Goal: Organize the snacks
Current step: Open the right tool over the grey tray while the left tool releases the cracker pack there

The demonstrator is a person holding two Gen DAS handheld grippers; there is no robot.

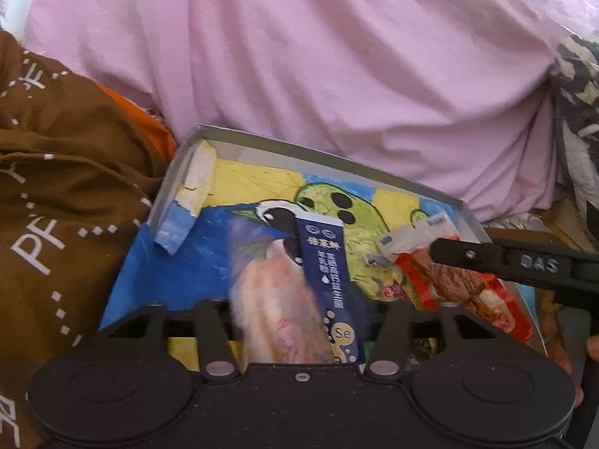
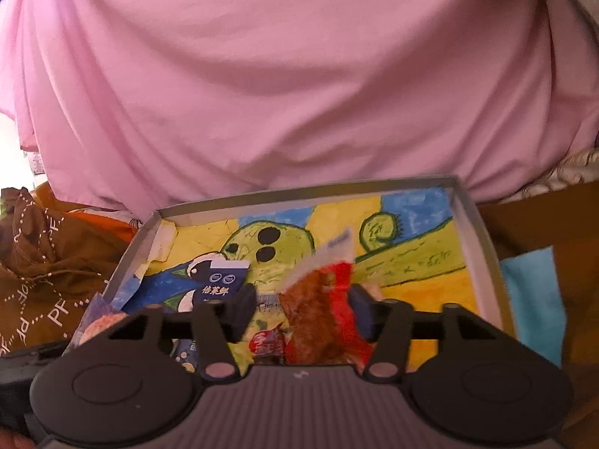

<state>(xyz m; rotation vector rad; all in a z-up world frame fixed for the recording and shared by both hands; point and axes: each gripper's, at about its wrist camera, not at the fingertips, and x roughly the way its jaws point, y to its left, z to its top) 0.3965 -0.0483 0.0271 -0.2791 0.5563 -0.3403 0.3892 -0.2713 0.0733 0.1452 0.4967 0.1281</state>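
A shallow grey box [image 1: 337, 157] [image 2: 307, 191], lined with a painted green-and-yellow drawing, lies in front of both grippers. My left gripper [image 1: 299, 310] holds a blurred clear packet of pink snack [image 1: 277, 299] [image 2: 101, 321] over the box's left side; the packet hides the fingers. A dark blue stick sachet [image 1: 325, 273] [image 2: 221, 284] lies beside it in the box. My right gripper [image 2: 303, 299] [image 1: 438, 252] grips a red packet with brown contents [image 2: 318, 310] [image 1: 456, 284] above the right side. A small red-and-white candy [image 2: 267, 340] [image 1: 391, 292] rests on the box floor.
Pink cloth [image 1: 337, 56] [image 2: 299, 75] rises right behind the box. Brown printed fabric [image 1: 56, 187] [image 2: 37, 280] and an orange item [image 1: 142, 123] crowd the left. A light blue sheet [image 2: 535, 299] lies right of the box on a brown surface. A hand [image 1: 593, 348] shows at the right edge.
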